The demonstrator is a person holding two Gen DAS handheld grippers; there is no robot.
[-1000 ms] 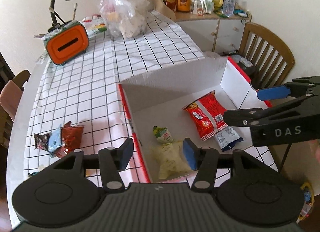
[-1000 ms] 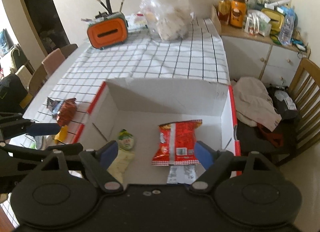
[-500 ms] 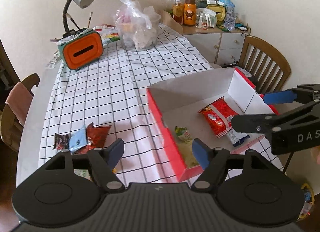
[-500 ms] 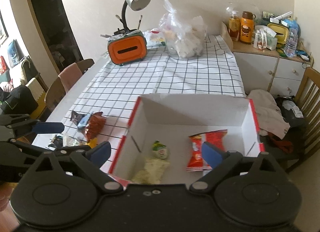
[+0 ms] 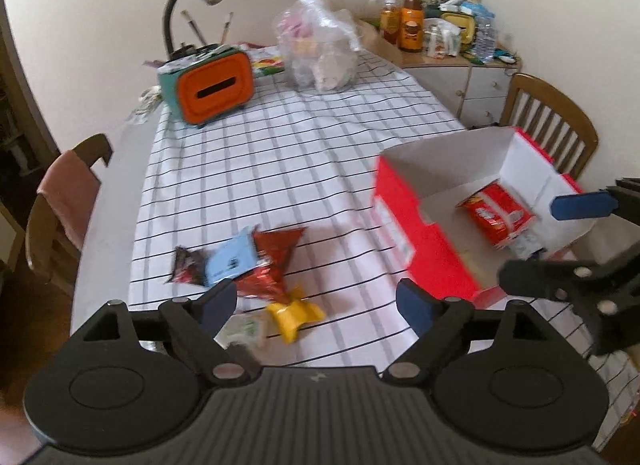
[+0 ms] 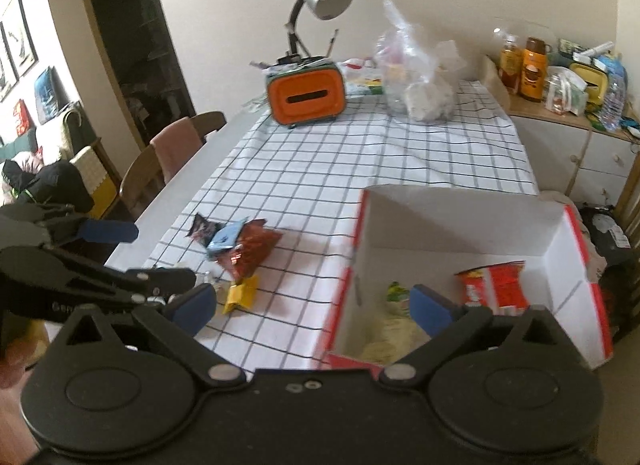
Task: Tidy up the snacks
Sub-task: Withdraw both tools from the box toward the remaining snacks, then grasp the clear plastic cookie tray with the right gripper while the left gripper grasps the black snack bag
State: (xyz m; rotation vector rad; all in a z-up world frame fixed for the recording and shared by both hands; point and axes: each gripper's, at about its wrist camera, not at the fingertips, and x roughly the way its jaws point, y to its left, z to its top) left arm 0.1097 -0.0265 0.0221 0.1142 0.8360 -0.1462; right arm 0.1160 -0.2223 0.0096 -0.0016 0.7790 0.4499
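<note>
We swing both grippers from box (image 5: 420,233) toward loose snack pile (image 5: 256,265) at 10 o'clock of it; left gripper (image 5: 316,305) and right gripper (image 6: 312,305) jaws opening, empty; next we lower, pinch one packet each

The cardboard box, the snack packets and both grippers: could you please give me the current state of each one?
Cardboard box: open-topped, partly filled.
Red chip bag: lying flat inside the box.
Pale packet: lying inside the box.
Loose snack pile: on the tablecloth, outside the box.
Yellow packet: on the tablecloth, beside the pile.
Left gripper: opening, nothing between its jaws.
Right gripper: opening, nothing between its jaws.
</note>
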